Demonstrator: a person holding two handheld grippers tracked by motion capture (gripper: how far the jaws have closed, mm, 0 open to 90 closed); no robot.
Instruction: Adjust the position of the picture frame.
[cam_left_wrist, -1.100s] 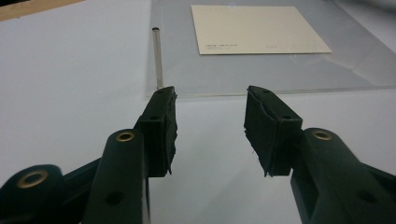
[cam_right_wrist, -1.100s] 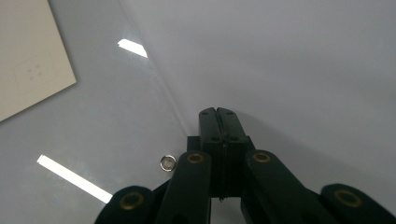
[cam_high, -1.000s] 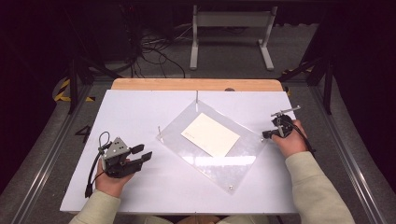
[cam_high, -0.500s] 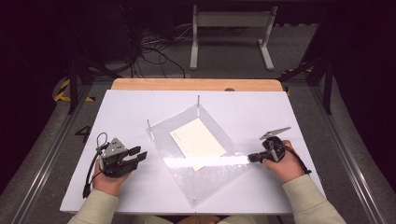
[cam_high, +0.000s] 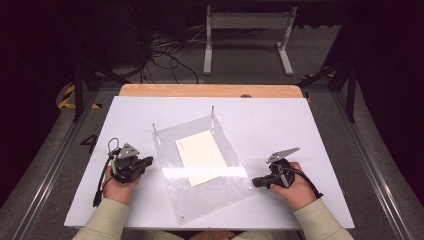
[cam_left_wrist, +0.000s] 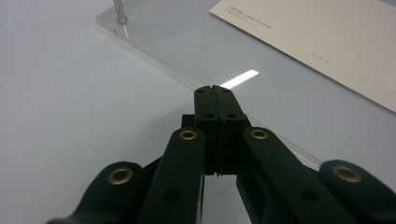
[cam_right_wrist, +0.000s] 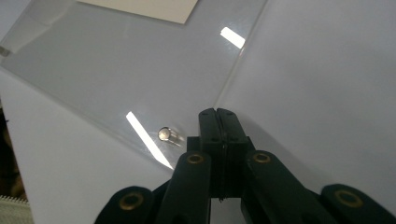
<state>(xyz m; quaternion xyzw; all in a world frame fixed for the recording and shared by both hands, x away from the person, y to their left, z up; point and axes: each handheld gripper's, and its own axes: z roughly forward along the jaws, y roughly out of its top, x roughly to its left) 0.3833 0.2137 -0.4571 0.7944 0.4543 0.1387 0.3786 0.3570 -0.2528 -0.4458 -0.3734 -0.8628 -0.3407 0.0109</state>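
Clear acrylic plate (cam_high: 200, 170) flat mid-tabletop (cam_high: 280, 120), cream card (cam_high: 202, 156) on it, small print at card corner (cam_left_wrist: 240, 11) unreadable, left gripper (cam_high: 146, 163) fingers just closed together at plate's left edge, nothing between, right gripper (cam_high: 256, 182) fingers together at right edge.

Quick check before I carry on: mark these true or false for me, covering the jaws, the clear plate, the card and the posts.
1. Both grippers, left gripper and right gripper, have their jaws shut. True.
2. The card lies on the bare table. False: it lies on the clear plate.
3. The left gripper grips the card. False: nothing is between its jaws.
4. Metal posts stand upright at the plate's far corners. True.
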